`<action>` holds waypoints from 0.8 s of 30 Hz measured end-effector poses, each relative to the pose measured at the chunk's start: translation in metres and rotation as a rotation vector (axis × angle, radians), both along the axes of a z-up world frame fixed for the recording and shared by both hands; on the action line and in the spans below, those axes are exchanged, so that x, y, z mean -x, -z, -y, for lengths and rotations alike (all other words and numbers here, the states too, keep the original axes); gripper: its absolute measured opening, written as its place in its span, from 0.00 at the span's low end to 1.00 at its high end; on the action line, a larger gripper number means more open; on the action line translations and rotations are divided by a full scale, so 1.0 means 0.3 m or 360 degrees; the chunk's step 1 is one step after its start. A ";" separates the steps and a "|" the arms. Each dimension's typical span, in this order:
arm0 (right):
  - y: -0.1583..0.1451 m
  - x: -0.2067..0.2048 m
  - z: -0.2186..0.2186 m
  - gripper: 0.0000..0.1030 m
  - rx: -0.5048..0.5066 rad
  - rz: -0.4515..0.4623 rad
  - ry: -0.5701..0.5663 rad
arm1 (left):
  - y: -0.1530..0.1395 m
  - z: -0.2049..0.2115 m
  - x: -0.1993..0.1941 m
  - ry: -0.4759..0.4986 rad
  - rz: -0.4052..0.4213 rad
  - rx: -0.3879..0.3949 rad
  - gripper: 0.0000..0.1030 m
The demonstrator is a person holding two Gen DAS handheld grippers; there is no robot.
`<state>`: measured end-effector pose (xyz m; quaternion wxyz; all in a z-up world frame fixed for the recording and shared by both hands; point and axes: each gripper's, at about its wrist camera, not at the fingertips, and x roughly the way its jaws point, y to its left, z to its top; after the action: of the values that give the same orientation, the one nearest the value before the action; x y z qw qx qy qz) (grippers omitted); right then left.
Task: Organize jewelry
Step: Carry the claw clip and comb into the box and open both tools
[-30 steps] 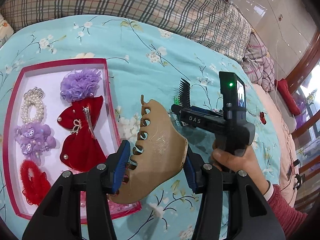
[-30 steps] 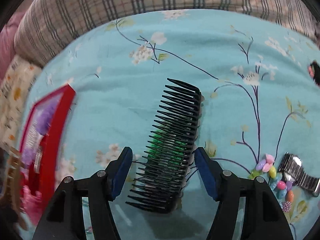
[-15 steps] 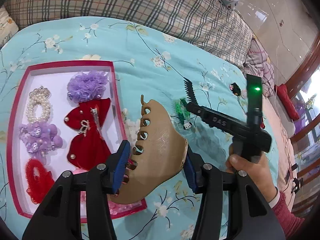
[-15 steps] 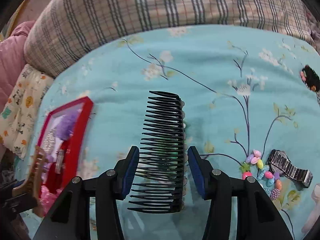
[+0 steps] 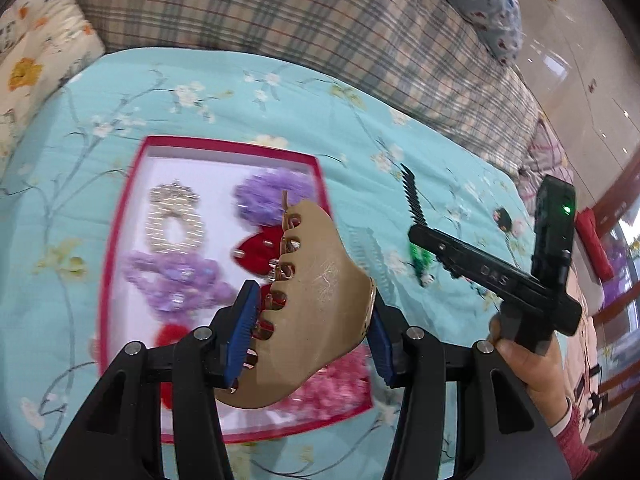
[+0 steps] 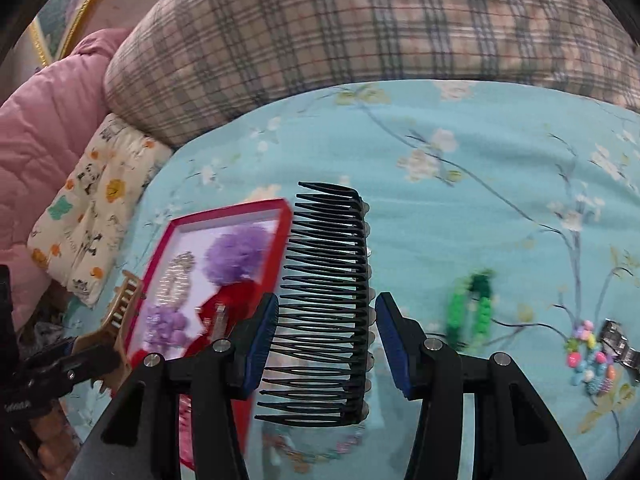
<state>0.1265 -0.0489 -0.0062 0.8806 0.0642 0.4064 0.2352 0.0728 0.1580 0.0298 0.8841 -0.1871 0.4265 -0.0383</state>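
Note:
My left gripper point(image 5: 308, 334) is shut on a tan claw hair clip point(image 5: 316, 304) and holds it above the red-rimmed tray point(image 5: 320, 184), over its near right part. The tray holds a purple flower point(image 5: 264, 196), a pearl ring point(image 5: 174, 220), a red bow point(image 5: 260, 252) and other hair pieces. My right gripper point(image 6: 326, 340) is shut on a black hair comb point(image 6: 324, 300), lifted off the bed just right of the tray point(image 6: 156, 264). The right gripper also shows in the left wrist view point(image 5: 416, 216), right of the tray.
A green clip point(image 6: 468, 308), a coloured bead bracelet point(image 6: 588, 360) and a metal watch point(image 6: 620, 344) lie on the turquoise floral quilt to the right. A plaid pillow point(image 6: 360, 32) is at the back, a pink jacket point(image 6: 44, 128) on the left.
My left gripper moved left with the tan clip, from beside the tray to over it. My right gripper closed on the comb, lifted it and carried it toward the tray, uncovering the green clip.

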 end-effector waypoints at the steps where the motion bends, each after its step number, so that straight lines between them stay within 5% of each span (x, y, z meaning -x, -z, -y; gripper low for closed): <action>1: -0.004 0.001 -0.025 0.49 -0.0005 0.0000 -0.0020 | 0.000 -0.017 -0.003 -0.0017 -0.0001 -0.0003 0.48; 14: -0.008 -0.010 -0.285 0.49 -0.0003 0.0020 -0.0243 | 0.066 -0.239 -0.115 -0.0238 -0.0045 -0.0053 0.48; 24: 0.038 -0.048 -0.376 0.49 0.0054 0.0015 -0.0293 | 0.146 -0.275 -0.214 -0.0273 -0.0102 -0.0086 0.48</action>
<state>0.1410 0.0640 -0.0177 0.8581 0.0105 0.4104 0.3084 0.1371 0.2404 -0.0140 0.8748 -0.2002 0.4377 0.0551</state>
